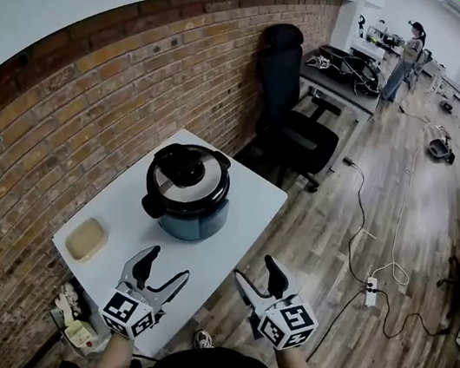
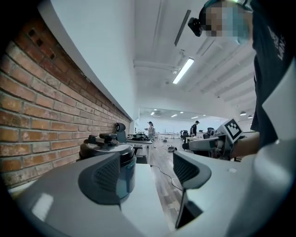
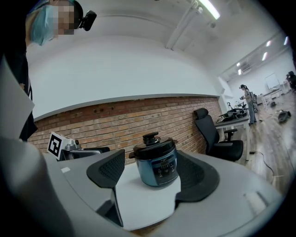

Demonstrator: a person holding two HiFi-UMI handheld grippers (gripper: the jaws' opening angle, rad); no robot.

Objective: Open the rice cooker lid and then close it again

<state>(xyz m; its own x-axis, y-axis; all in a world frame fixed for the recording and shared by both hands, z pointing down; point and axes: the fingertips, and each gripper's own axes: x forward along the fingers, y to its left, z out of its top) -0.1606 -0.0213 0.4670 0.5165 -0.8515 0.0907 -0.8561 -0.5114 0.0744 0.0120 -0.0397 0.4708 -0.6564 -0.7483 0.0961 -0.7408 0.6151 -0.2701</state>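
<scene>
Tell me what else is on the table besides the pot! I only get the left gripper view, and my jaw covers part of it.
Observer: The head view shows a small tan container near the left edge of the table, apart from the rice cooker.
Operator: Does the pot have buttons?
Observer: Yes. The right gripper view shows a control panel on its blue front.
Operator: Is my other gripper holding anything?
Observer: No. The right gripper has its jaws apart with nothing between them.
</scene>
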